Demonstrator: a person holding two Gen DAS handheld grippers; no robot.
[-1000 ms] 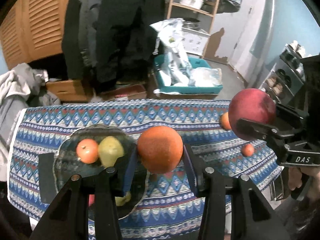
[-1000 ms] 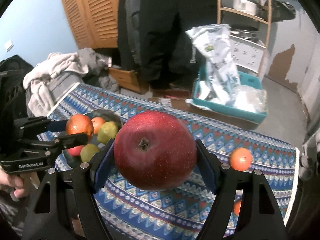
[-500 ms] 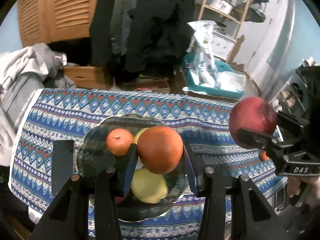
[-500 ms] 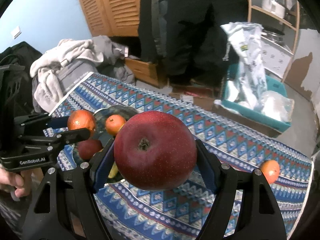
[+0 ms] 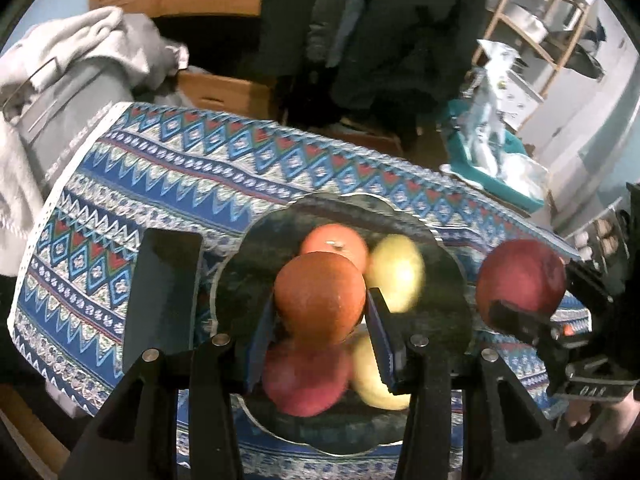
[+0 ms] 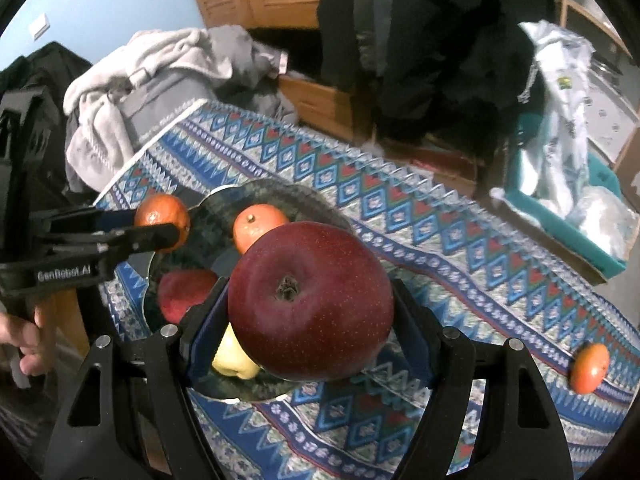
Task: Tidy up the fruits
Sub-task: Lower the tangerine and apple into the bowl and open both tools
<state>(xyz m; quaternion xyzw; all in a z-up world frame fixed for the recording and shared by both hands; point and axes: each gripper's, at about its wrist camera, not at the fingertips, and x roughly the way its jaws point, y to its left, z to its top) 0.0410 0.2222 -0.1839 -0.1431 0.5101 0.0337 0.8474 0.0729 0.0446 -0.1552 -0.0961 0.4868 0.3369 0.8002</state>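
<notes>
My left gripper (image 5: 320, 312) is shut on an orange (image 5: 320, 298) and hangs right above the dark glass plate (image 5: 448, 280). On that plate lie a mandarin (image 5: 340, 240), a yellow-green fruit (image 5: 396, 272), a red apple (image 5: 304, 380) and another yellow fruit (image 5: 372, 376). My right gripper (image 6: 310, 312) is shut on a big dark red apple (image 6: 310, 304), over the plate's (image 6: 304, 196) right part. In the right wrist view the left gripper (image 6: 160, 226) with its orange (image 6: 162, 216) shows at the left. In the left wrist view the red apple (image 5: 520, 280) shows at the right.
A patterned blue cloth (image 5: 160, 176) covers the table. One loose mandarin (image 6: 590, 368) lies on the cloth far right. A dark flat object (image 5: 164, 292) lies left of the plate. Grey laundry (image 6: 160, 68), a teal bin (image 6: 560, 208) and hanging dark coats stand beyond the table.
Both grippers have come down and moved left with their fruit, from beside the plate to over it. The plate and its fruit now look larger and lie under the fingers.
</notes>
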